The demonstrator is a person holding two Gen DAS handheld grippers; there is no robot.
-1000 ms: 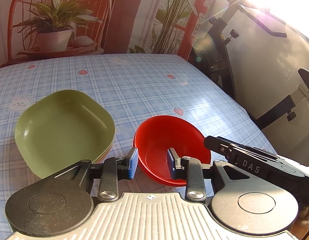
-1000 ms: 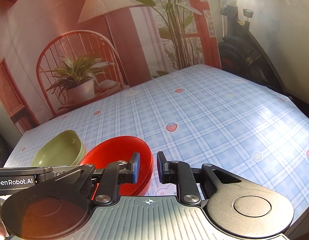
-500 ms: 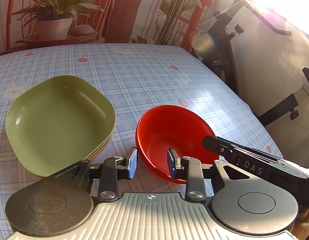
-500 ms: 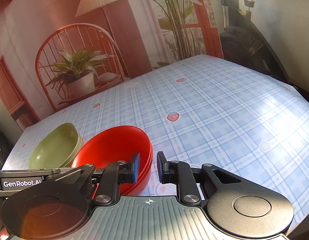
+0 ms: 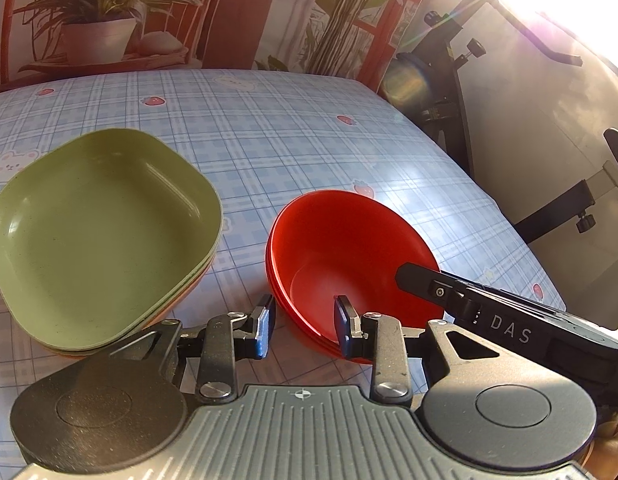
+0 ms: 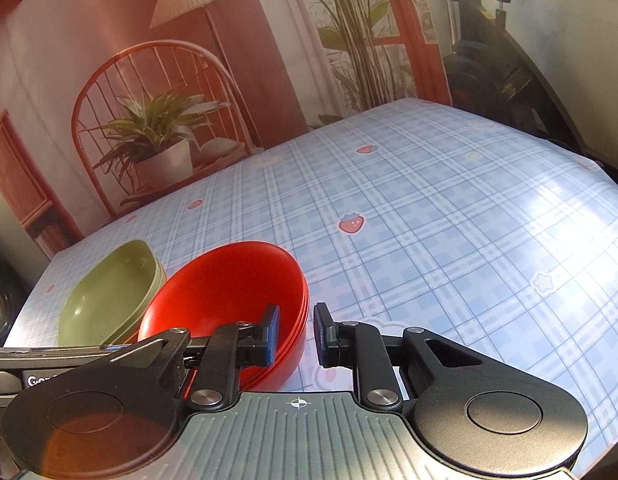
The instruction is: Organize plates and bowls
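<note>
A stack of red bowls (image 5: pixel 341 248) sits on the blue plaid tablecloth, right of a stack of plates with a green plate (image 5: pixel 97 232) on top. My left gripper (image 5: pixel 303 326) is open, its jaws astride the near rim of the red bowls. My right gripper (image 6: pixel 295 332) is open, its jaws astride the right rim of the red bowls (image 6: pixel 229 288); the green plates (image 6: pixel 109 296) lie beyond. The right gripper's body (image 5: pixel 509 328) shows at the right of the left wrist view.
The tablecloth (image 6: pixel 429 220) stretches far and right with strawberry prints. A backdrop with a chair and potted plant (image 6: pixel 157 140) stands behind the table. An exercise bike (image 5: pixel 449 80) stands off the table's right edge.
Both views have drawn back and risen slightly, so the bowls and plates show more fully. The bowls and plates have not moved. Both grippers stay open.
</note>
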